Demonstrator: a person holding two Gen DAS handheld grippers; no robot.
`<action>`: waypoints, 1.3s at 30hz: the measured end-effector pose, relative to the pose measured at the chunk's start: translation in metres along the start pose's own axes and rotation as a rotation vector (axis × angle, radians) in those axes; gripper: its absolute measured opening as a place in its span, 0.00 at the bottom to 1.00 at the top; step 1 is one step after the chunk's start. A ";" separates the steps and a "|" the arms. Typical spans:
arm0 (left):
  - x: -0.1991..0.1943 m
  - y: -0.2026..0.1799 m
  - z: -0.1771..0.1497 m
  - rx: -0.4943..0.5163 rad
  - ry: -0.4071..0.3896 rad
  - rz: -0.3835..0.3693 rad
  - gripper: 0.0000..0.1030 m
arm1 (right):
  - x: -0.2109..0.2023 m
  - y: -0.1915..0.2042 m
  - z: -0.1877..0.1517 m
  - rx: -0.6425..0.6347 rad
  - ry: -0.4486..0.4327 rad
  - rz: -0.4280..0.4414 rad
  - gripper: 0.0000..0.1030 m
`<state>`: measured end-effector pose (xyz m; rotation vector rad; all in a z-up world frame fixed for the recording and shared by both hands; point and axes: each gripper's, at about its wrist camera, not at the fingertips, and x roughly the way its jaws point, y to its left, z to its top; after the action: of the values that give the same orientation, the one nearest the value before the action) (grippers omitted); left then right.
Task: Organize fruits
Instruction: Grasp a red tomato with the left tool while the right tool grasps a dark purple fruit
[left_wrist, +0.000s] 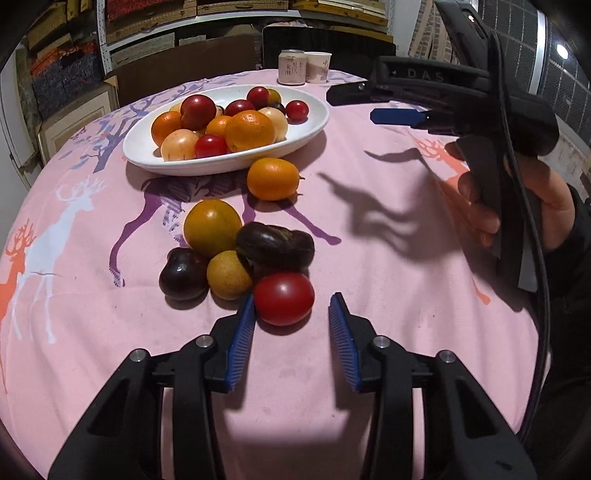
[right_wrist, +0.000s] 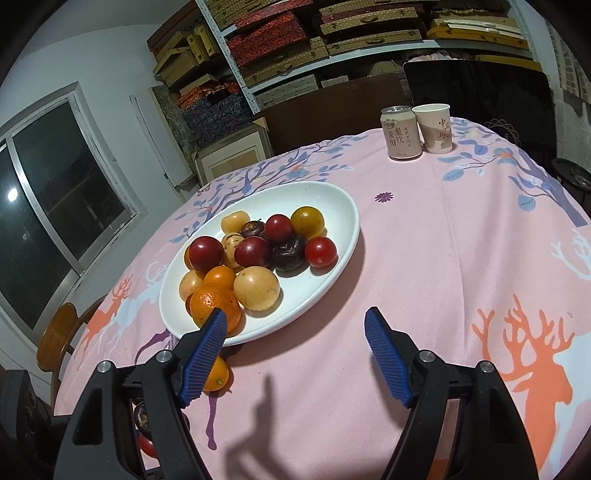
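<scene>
A round table (right_wrist: 424, 258) is draped in a pink deer-print cloth. Behind it, metal shelving (right_wrist: 332, 33) is stacked with woven boxes. A dark window (right_wrist: 55, 206) is set in the white wall, and a wooden chair (right_wrist: 55, 332) is tucked alongside.

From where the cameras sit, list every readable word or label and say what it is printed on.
"梨饮" and "菜阳": large characters on the drink can; its smaller print is too small to read.
"中" and "凤": on the paper cup; a small red mark between them is unreadable.
"DAS": raised letters on the body of the right tool, cut off by its cable.
Nothing else legible.
</scene>
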<state>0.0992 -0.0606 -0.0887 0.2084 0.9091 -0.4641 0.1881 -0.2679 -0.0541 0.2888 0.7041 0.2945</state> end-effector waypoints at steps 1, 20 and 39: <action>0.001 0.000 0.001 -0.002 -0.001 0.001 0.40 | 0.000 0.000 0.000 0.001 0.004 0.002 0.75; -0.039 0.042 -0.031 -0.127 -0.033 0.020 0.29 | 0.006 0.085 -0.038 -0.385 0.227 0.275 0.75; -0.031 0.041 -0.037 -0.109 -0.046 0.073 0.30 | 0.012 0.135 -0.088 -0.721 0.299 0.205 0.46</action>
<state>0.0761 -0.0014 -0.0876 0.1303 0.8766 -0.3492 0.1153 -0.1257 -0.0766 -0.3808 0.8156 0.7721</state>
